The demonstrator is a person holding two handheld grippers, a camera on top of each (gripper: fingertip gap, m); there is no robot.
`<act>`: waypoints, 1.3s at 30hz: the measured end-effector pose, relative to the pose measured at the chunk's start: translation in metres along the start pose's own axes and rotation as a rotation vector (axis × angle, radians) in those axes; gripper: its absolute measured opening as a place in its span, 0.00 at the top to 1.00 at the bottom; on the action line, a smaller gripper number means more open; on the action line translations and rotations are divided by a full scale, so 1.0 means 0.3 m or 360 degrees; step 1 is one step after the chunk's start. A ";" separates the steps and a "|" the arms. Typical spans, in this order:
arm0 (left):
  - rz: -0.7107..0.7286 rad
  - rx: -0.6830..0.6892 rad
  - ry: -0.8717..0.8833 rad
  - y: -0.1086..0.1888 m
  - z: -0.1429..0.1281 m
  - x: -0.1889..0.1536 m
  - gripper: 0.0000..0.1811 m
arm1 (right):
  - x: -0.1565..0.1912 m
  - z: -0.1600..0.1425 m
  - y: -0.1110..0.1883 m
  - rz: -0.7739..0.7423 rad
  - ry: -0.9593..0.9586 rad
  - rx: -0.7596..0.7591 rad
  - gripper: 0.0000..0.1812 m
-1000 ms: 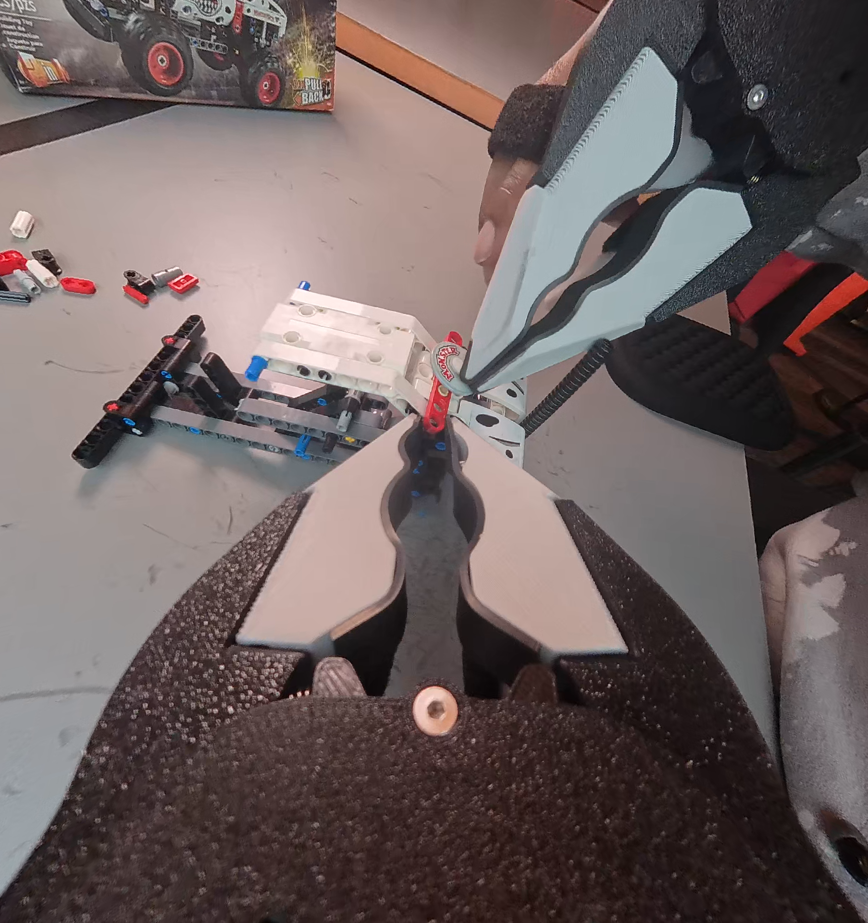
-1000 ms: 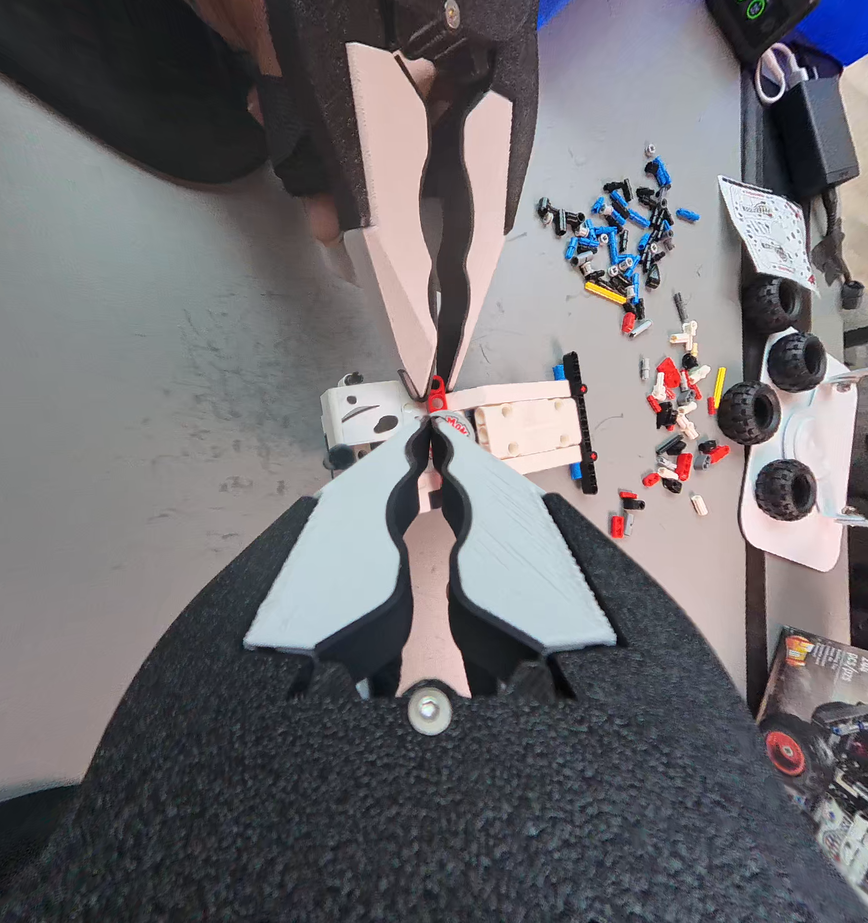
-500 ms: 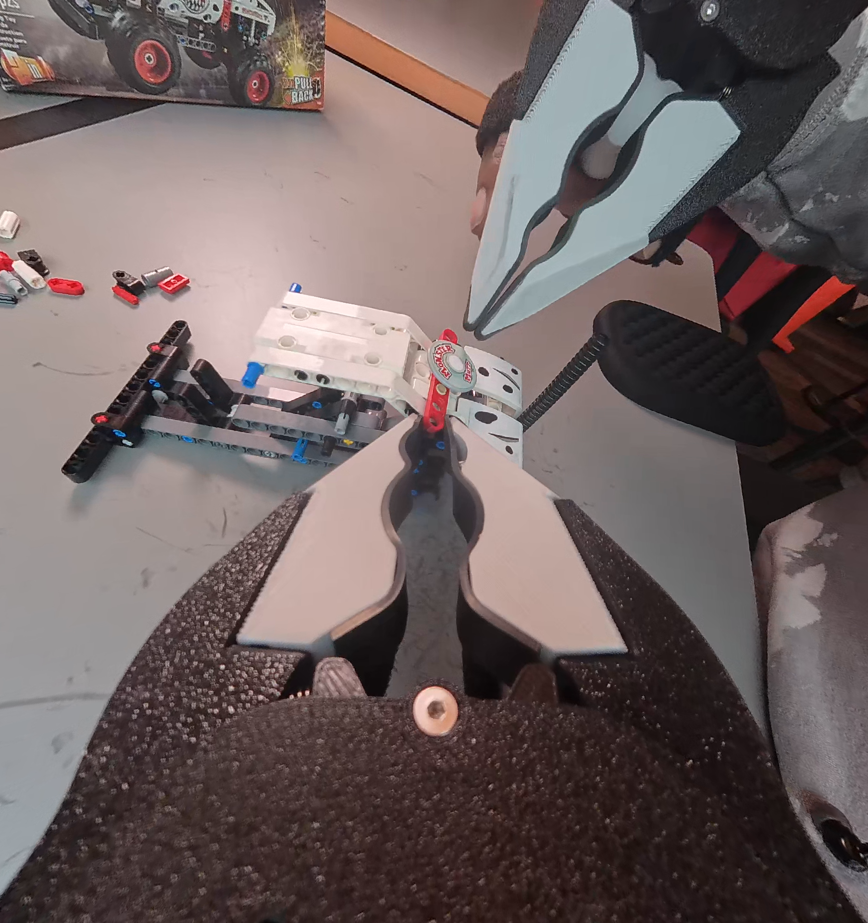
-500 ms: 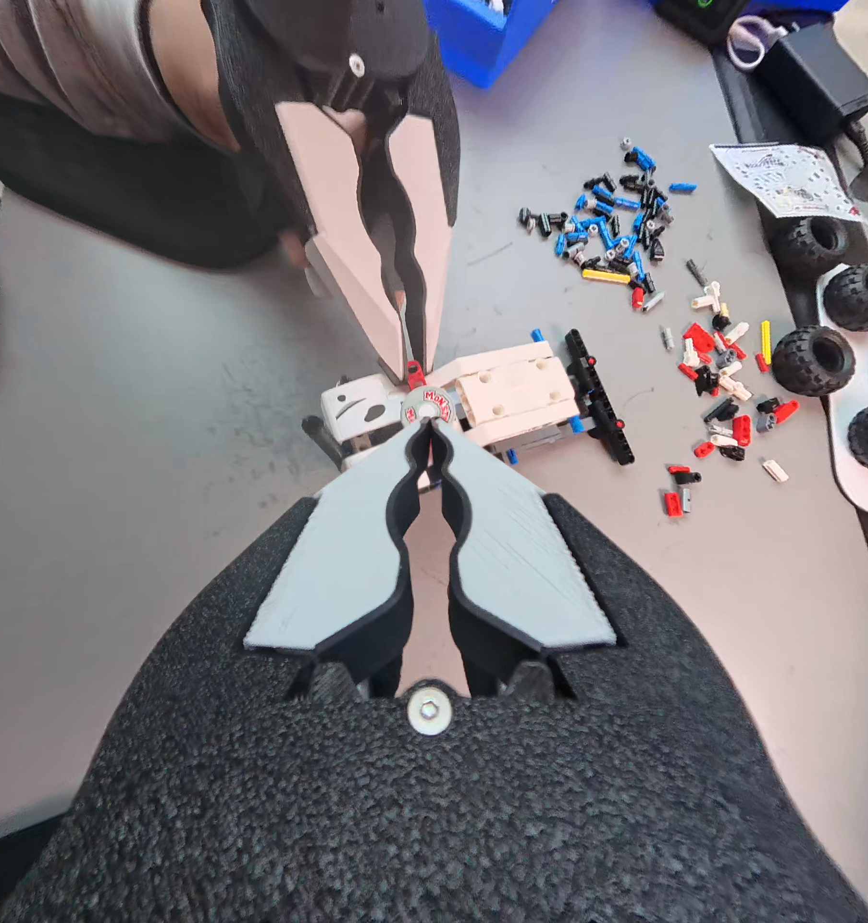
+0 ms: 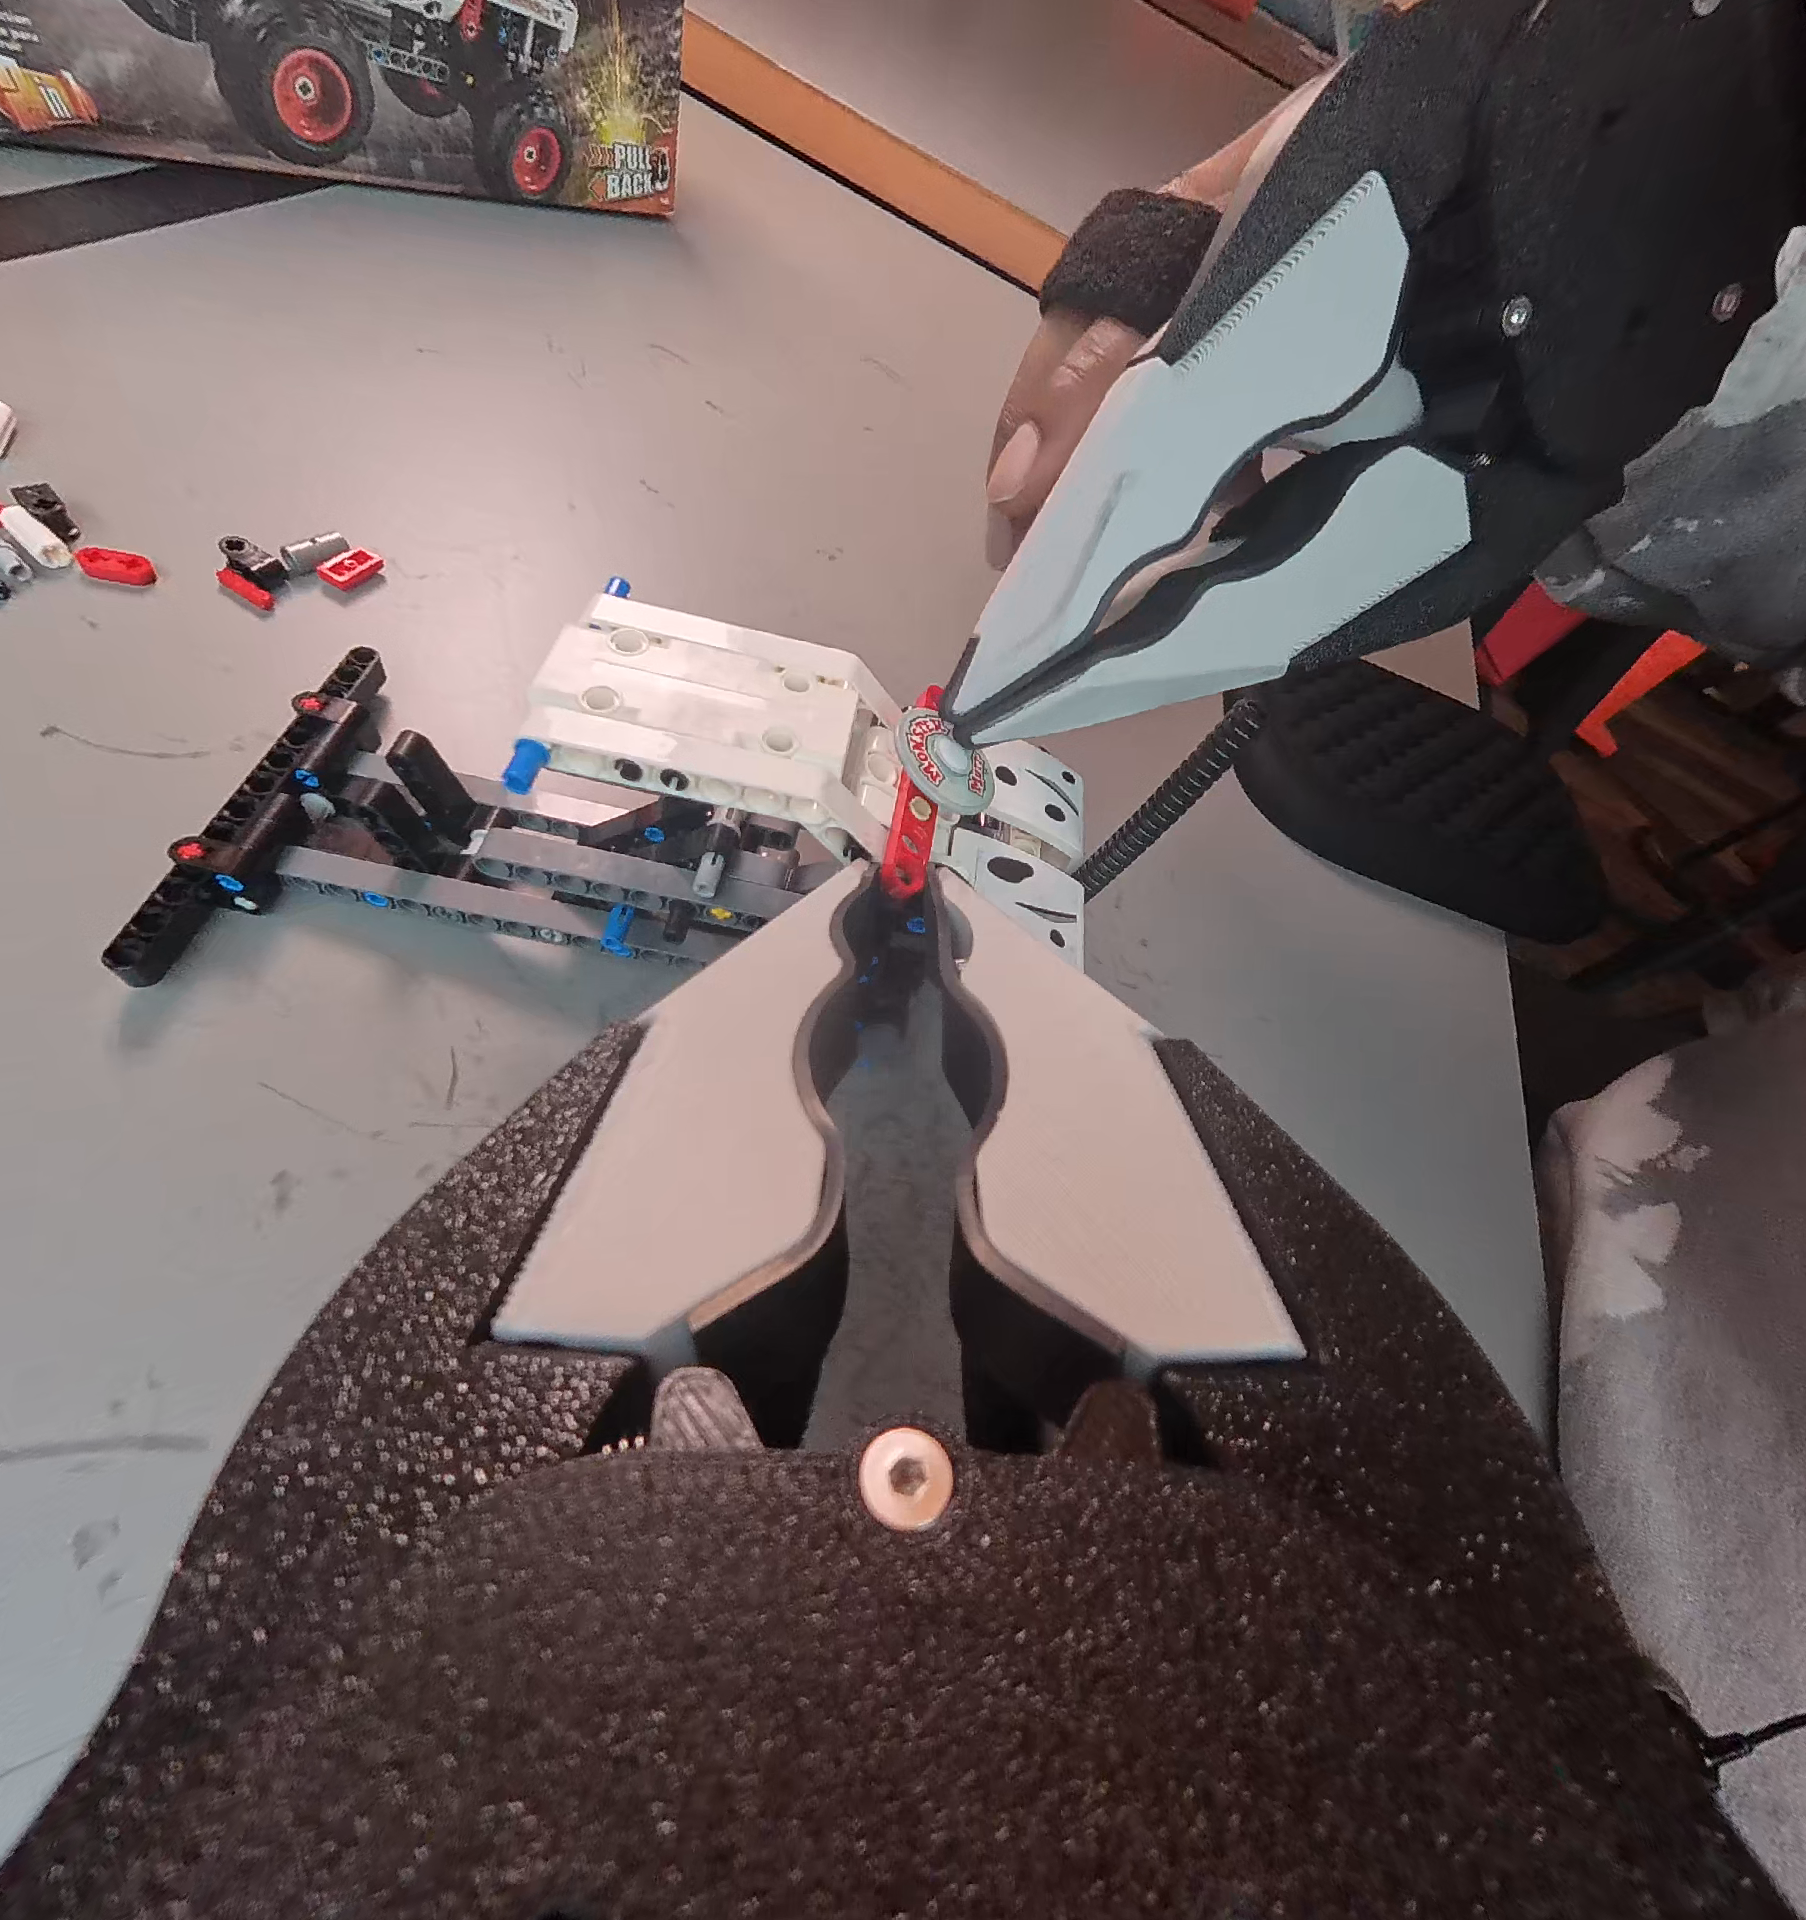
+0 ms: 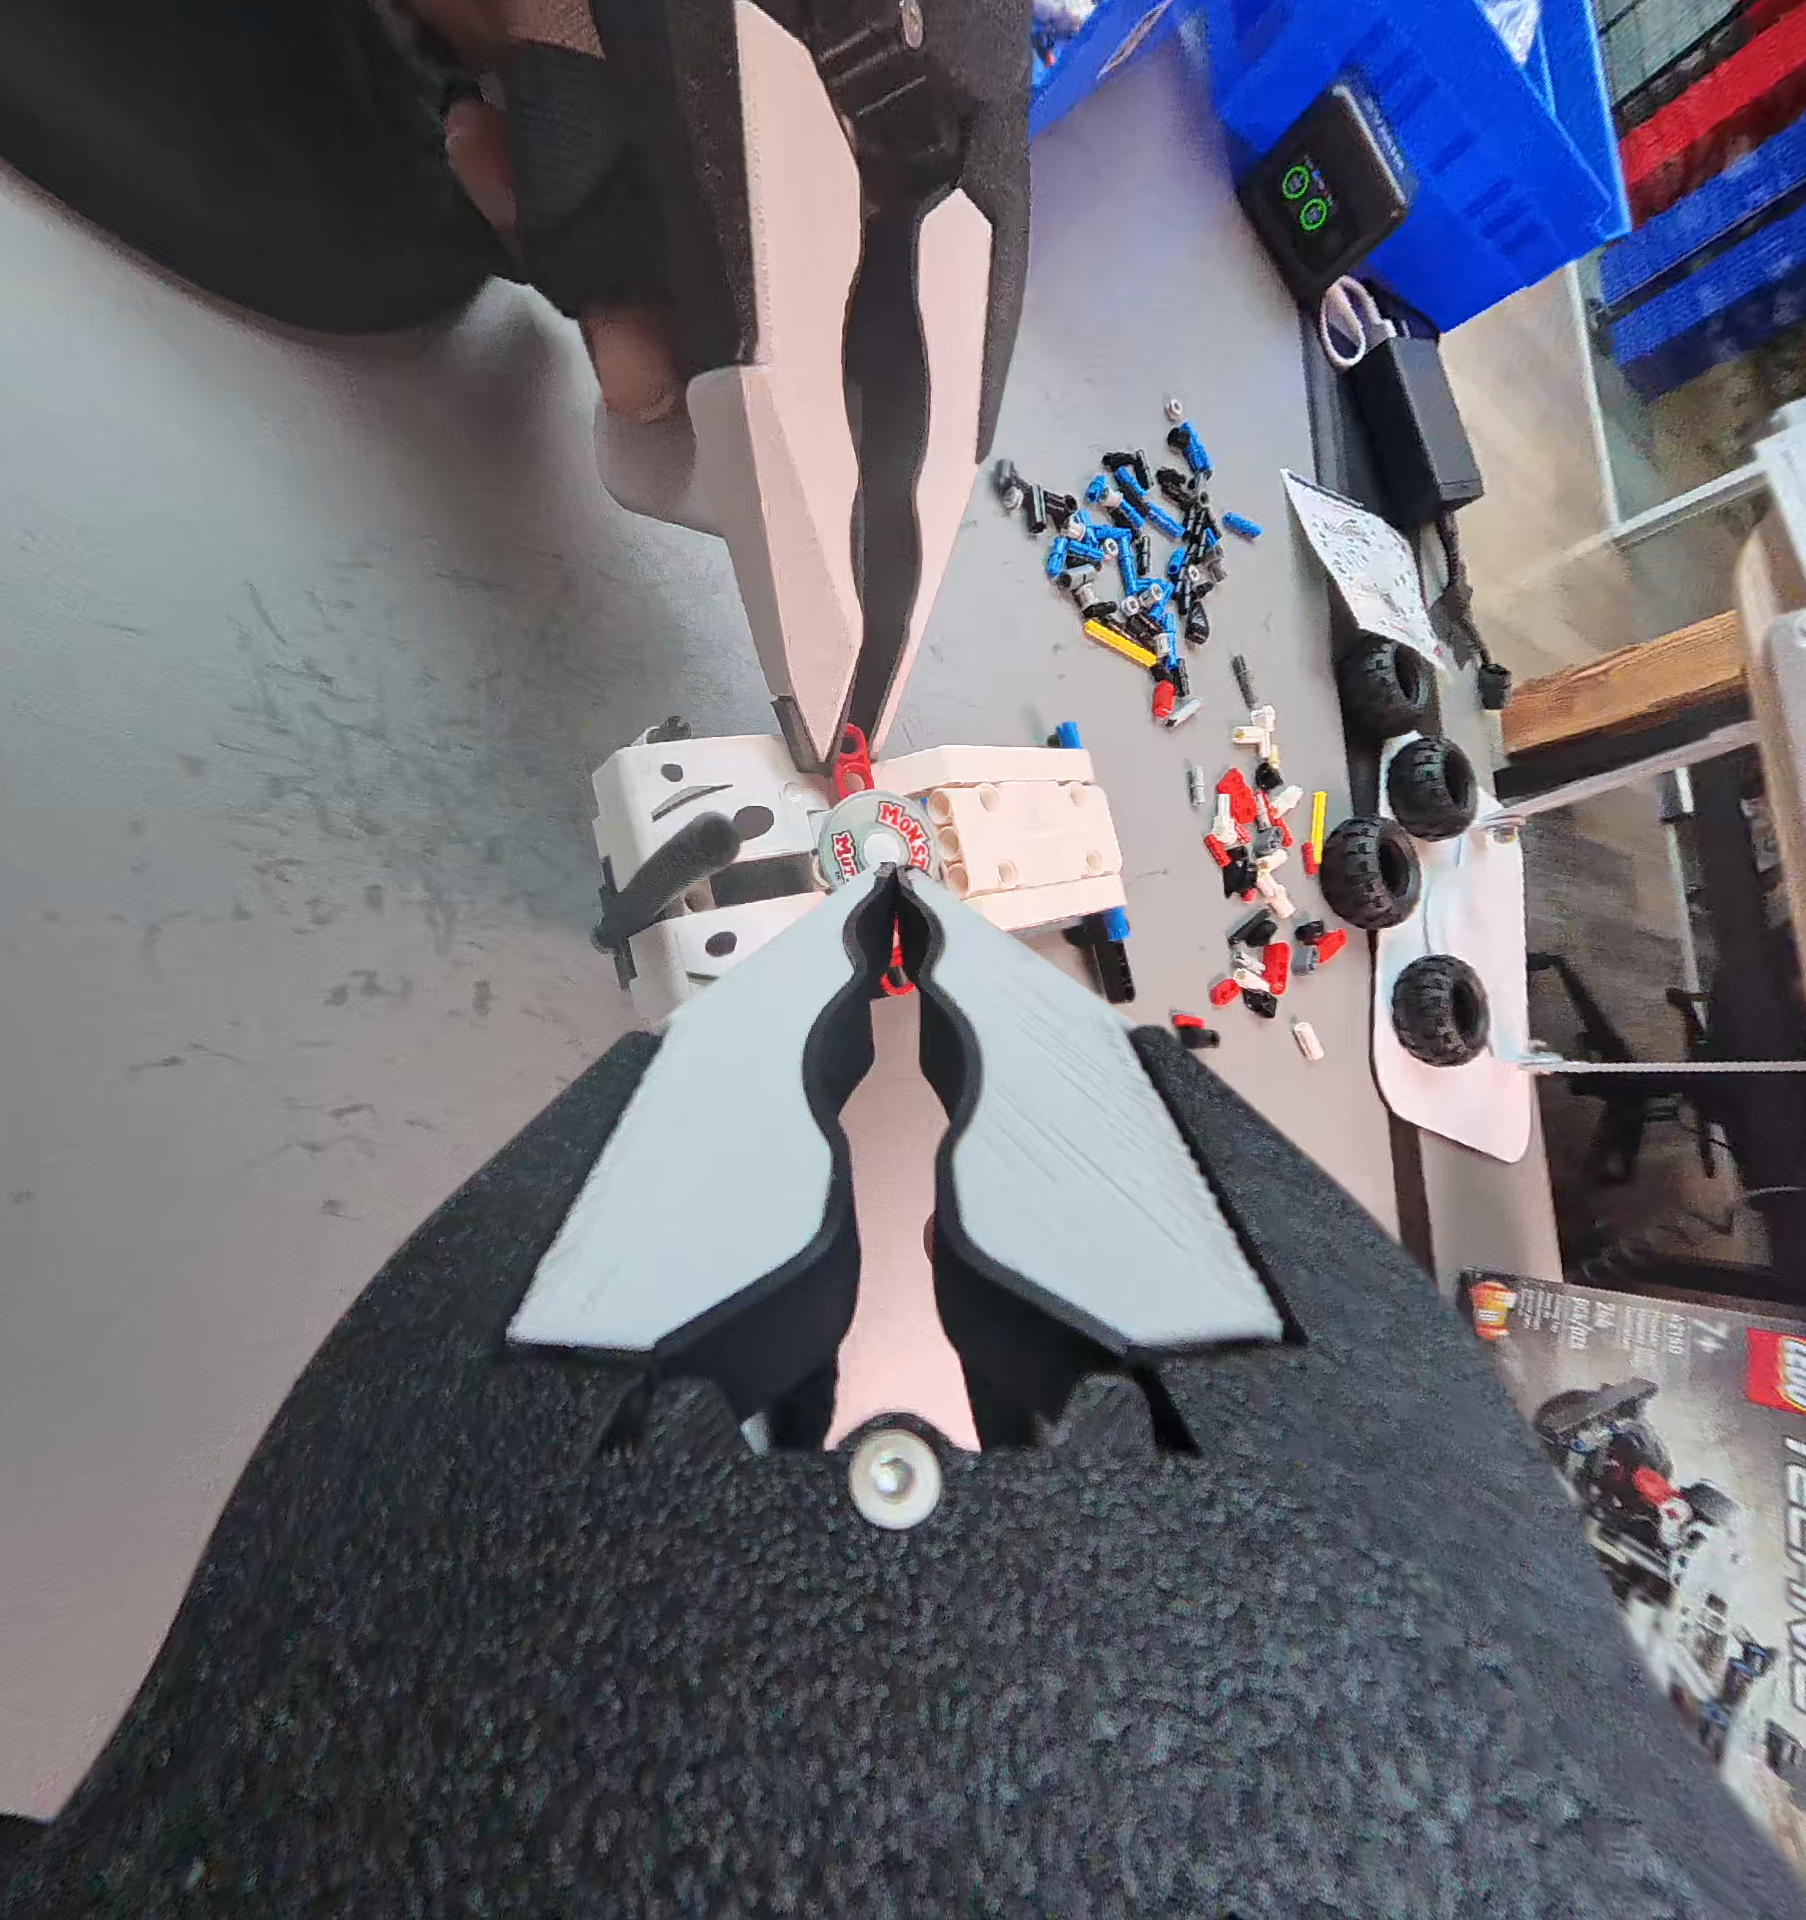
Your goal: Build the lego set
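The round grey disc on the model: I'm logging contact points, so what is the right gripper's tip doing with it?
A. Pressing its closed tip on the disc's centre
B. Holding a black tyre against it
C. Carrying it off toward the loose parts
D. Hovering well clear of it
A: the right gripper has its fingers closed, tip on the middle of the round grey disc, which sits on the red beam of the model.

I see the half-built lego truck (image 5: 670, 790) at the centre of the frame, lying on the grey desk (image 5: 463, 364): white panels on a black and grey frame, with a red beam (image 5: 909, 821) carrying a round disc (image 5: 943, 767). Loose pieces (image 6: 1138, 551) and four black tyres (image 6: 1372, 871) lie at the right.
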State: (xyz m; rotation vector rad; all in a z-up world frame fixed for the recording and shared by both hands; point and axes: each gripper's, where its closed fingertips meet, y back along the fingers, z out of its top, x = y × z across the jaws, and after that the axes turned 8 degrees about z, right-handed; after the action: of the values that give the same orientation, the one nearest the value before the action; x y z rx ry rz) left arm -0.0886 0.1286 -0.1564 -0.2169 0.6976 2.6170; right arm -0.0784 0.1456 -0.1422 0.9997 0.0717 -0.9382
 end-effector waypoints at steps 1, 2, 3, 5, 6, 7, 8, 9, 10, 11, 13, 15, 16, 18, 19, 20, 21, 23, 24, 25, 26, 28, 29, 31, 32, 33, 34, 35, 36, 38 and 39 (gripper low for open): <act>-0.0001 0.0000 0.0000 0.000 0.000 -0.001 0.95 | 0.001 -0.002 0.002 -0.0008 0.0003 0.0007 1.00; -0.0001 0.0001 -0.0001 -0.001 0.001 -0.002 0.95 | 0.002 -0.005 0.005 -0.0005 0.0004 0.0011 1.00; -0.0002 0.0002 -0.0003 -0.001 0.000 -0.003 0.96 | 0.003 -0.008 0.008 0.0008 -0.0006 0.0012 1.00; 0.0004 0.0003 -0.0006 -0.001 0.000 -0.003 0.96 | 0.006 -0.013 0.013 0.0045 -0.0029 0.0033 1.00; 0.0006 0.0004 -0.0010 0.000 -0.001 -0.003 0.96 | 0.015 -0.020 0.015 0.0082 -0.0011 0.0069 1.00; 0.0006 0.0003 -0.0014 0.000 -0.001 -0.003 0.96 | 0.020 -0.027 0.017 0.0104 -0.0009 0.0103 1.00; 0.0006 0.0000 -0.0015 -0.001 0.000 -0.003 0.96 | 0.016 -0.010 0.022 0.0105 -0.0041 0.0045 1.00; 0.0007 0.0000 -0.0020 -0.001 0.000 -0.003 0.96 | 0.015 0.013 0.027 0.0125 -0.0112 -0.0026 1.00; 0.0009 0.0000 -0.0024 -0.001 0.000 -0.003 0.96 | 0.016 0.027 0.027 0.0156 -0.0187 -0.0066 1.00; 0.0008 0.0000 -0.0024 -0.001 -0.001 -0.003 0.96 | 0.015 0.032 0.023 0.0175 -0.0248 -0.0084 1.00; 0.0009 0.0004 -0.0020 0.000 -0.002 -0.002 0.95 | 0.021 0.010 0.006 0.0231 -0.0385 -0.0055 1.00; 0.0000 0.0005 -0.0006 0.000 -0.003 -0.003 0.95 | 0.028 0.003 0.002 0.0268 -0.0463 -0.0084 1.00; -0.0003 0.0004 -0.0001 0.000 -0.002 -0.003 0.95 | 0.029 0.002 0.002 0.0267 -0.0471 -0.0084 1.00; -0.0002 0.0004 -0.0004 -0.001 -0.001 -0.004 0.95 | 0.030 -0.001 0.003 0.0253 -0.0429 -0.0054 1.00; -0.0003 0.0004 -0.0007 -0.001 -0.002 -0.005 0.95 | 0.031 -0.003 0.005 0.0256 -0.0402 -0.0027 1.00; -0.0007 0.0006 -0.0010 -0.001 -0.002 -0.008 0.95 | 0.033 -0.005 0.007 0.0267 -0.0373 0.0002 1.00; -0.0007 0.0007 -0.0017 -0.002 -0.003 -0.010 0.96 | 0.036 -0.006 0.010 0.0288 -0.0344 0.0031 1.00; -0.0001 0.0010 -0.0028 -0.001 -0.003 -0.009 0.96 | 0.043 -0.005 0.015 0.0343 -0.0322 0.0066 1.00; -0.0002 0.0009 -0.0027 -0.001 -0.003 -0.009 0.96 | 0.042 0.009 0.016 0.0356 -0.0348 0.0026 1.00; -0.0002 0.0009 -0.0027 -0.001 -0.003 -0.009 0.96 | 0.037 0.030 0.016 0.0357 -0.0388 -0.0043 1.00; -0.0001 0.0009 -0.0029 -0.001 -0.003 -0.010 0.96 | 0.033 0.041 0.014 0.0362 -0.0432 -0.0082 1.00; -0.0001 0.0007 -0.0030 -0.001 -0.003 -0.009 0.96 | 0.026 0.010 -0.003 0.0323 -0.0436 -0.0014 1.00; -0.0005 0.0006 -0.0026 -0.001 -0.002 -0.010 0.96 | 0.029 0.012 0.000 0.0327 -0.0425 -0.0026 1.00; -0.0006 0.0007 -0.0025 -0.002 -0.003 -0.010 0.96 | 0.037 -0.001 0.008 0.0357 -0.0388 0.0054 1.00; -0.0004 0.0008 -0.0028 -0.002 -0.003 -0.010 0.96 | 0.031 -0.001 0.010 0.0336 -0.0350 0.0075 1.00; -0.0005 0.0008 -0.0027 -0.002 -0.003 -0.010 0.96 | 0.017 0.008 0.011 0.0292 -0.0334 0.0063 1.00; -0.0005 0.0008 -0.0026 -0.002 -0.003 -0.010 0.96 | 0.011 0.024 0.011 0.0283 -0.0342 0.0031 0.98; -0.0006 0.0008 -0.0025 -0.002 -0.003 -0.010 0.96 | 0.009 0.036 0.008 0.0288 -0.0352 0.0011 0.95; -0.0005 0.0008 -0.0026 -0.002 -0.003 -0.010 0.96 | 0.009 0.034 0.002 0.0286 -0.0340 0.0030 0.94; 0.0001 0.0011 -0.0032 -0.001 -0.004 -0.008 0.96 | 0.013 0.022 -0.013 0.0287 -0.0295 0.0066 0.92; -0.0001 0.0009 -0.0031 -0.001 -0.004 -0.009 0.96 | 0.015 0.021 -0.014 0.0305 -0.0319 0.0065 0.93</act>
State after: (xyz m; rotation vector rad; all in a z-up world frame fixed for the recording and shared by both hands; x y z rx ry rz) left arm -0.0860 0.1273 -0.1567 -0.1900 0.6985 2.6124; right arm -0.0808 0.1372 -0.1435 0.9275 -0.2086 -0.8612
